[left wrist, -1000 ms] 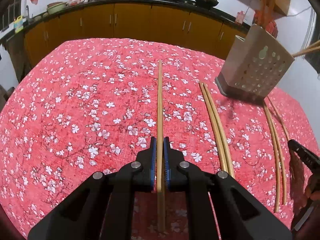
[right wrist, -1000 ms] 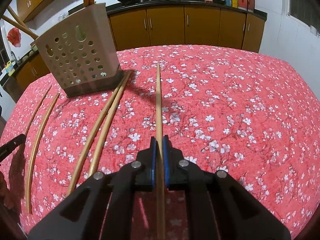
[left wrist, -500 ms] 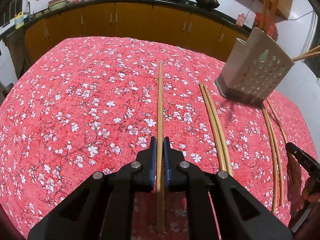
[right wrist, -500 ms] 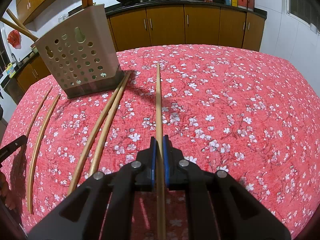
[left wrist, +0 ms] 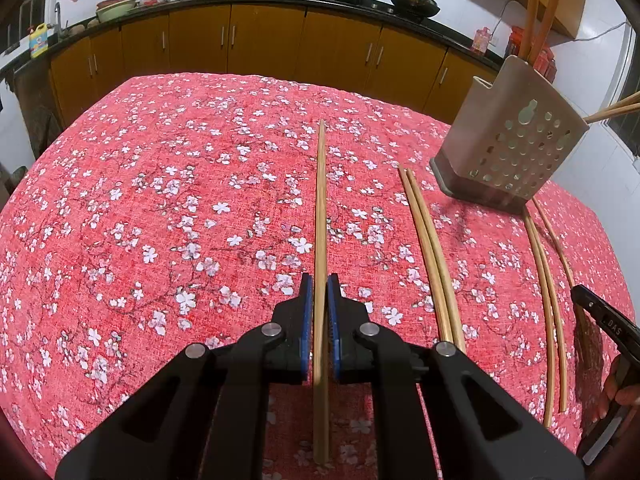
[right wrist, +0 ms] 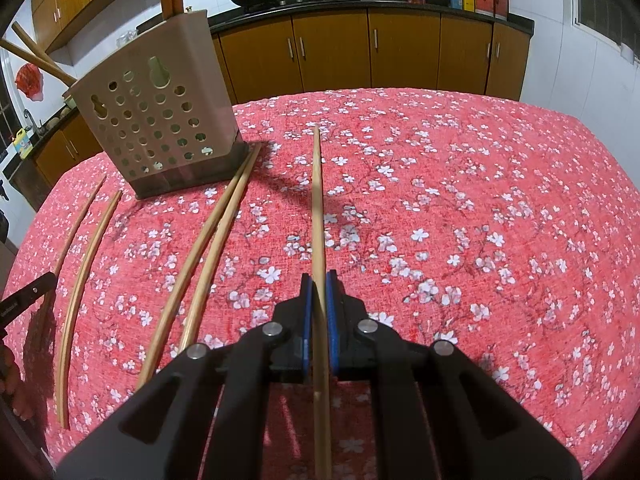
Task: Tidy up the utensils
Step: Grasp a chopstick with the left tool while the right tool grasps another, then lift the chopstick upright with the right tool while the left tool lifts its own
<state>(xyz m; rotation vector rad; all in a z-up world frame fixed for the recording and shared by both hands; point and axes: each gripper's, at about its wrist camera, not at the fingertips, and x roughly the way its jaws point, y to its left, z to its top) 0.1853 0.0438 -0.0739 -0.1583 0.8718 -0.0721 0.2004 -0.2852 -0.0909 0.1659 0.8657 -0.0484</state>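
My left gripper [left wrist: 320, 280] is shut on a wooden chopstick [left wrist: 321, 200] that points forward above the red floral tablecloth. My right gripper [right wrist: 319, 278] is shut on another wooden chopstick [right wrist: 318, 200], held the same way. A beige perforated utensil holder [left wrist: 512, 148] stands at the right of the left wrist view and at the left of the right wrist view [right wrist: 156, 120], with chopsticks standing in it. A pair of chopsticks [left wrist: 428, 248] lies on the cloth beside the holder, also seen in the right wrist view [right wrist: 208, 248]. More chopsticks [left wrist: 548, 292] lie beyond them.
The table [left wrist: 120, 200] carries a red cloth with white blossoms. Orange kitchen cabinets [left wrist: 260, 40] and a dark counter with woks run behind it. The other gripper's tip shows at the edge of the left wrist view [left wrist: 600, 316] and of the right wrist view [right wrist: 24, 300].
Both grippers have risen slightly with their chopsticks; the view has shifted a little. Both stay shut.
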